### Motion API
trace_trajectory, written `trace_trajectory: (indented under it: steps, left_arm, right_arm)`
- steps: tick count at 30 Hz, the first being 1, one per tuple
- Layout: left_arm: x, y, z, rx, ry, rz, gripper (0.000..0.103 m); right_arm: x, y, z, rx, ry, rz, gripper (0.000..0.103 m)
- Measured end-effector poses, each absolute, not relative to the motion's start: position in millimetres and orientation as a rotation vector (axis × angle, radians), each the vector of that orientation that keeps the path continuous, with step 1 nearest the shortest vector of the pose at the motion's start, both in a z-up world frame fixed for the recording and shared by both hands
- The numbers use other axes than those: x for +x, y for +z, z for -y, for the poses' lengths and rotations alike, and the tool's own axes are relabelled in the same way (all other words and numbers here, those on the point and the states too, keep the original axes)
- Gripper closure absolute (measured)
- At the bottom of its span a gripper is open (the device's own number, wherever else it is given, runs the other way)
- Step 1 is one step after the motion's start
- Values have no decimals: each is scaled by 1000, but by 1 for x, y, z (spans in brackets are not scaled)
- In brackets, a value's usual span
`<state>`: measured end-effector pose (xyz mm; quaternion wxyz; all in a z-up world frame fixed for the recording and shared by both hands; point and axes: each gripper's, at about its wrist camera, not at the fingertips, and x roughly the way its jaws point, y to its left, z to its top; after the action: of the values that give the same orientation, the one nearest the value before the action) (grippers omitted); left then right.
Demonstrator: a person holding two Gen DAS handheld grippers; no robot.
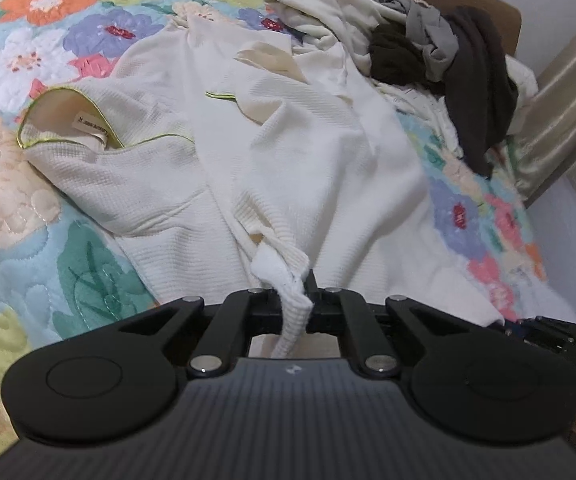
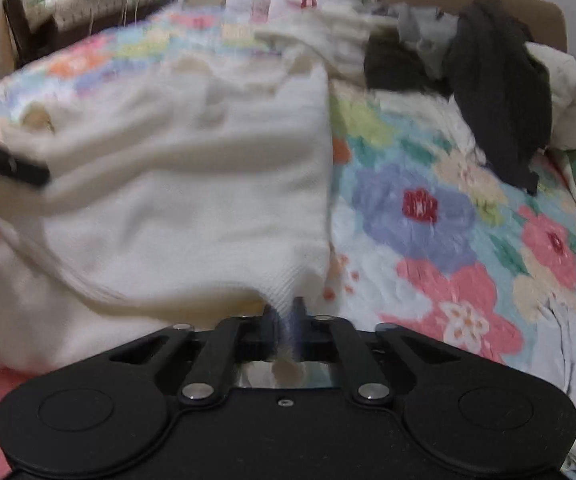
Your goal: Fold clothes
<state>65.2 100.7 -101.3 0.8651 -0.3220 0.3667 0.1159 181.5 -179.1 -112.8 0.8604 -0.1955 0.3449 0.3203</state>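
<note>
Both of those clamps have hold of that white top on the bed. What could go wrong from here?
The left gripper pinches only a thin bunched edge of the white top, so it may slip free when lifted. The top lies crumpled, so creases could get folded in. The pile of clothes touches its far end and might drag along.

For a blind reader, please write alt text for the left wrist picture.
The left tongs pinch the hem of a cream shirt spread on a flowered quilt. A heap of dark and pale clothes lies behind.

garment label (image 1: 90,133) print too small, illegible
</note>
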Motion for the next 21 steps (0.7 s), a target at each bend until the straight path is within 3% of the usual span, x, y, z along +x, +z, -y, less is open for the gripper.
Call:
trace_trajectory:
  steps: [5, 9, 15, 19, 21]
  left_arm:
    - [49, -74, -92, -790, 145, -731, 98]
    - [55, -77, -58, -709, 171, -809, 98]
    - [65, -126, -34, -739, 153, -979, 98]
    - [59, -116, -31, -679, 168, -937, 98]
    - [60, -114, -30, -644, 171, -944, 98]
  right_arm:
    - [185, -77, 221, -136, 557, -675, 97]
    - [221, -106, 263, 204, 448, -885, 98]
    - [217, -121, 256, 99, 382, -896, 98]
    - [210, -111, 254, 34, 379, -832, 99]
    - [216, -122, 263, 78, 350, -904, 99]
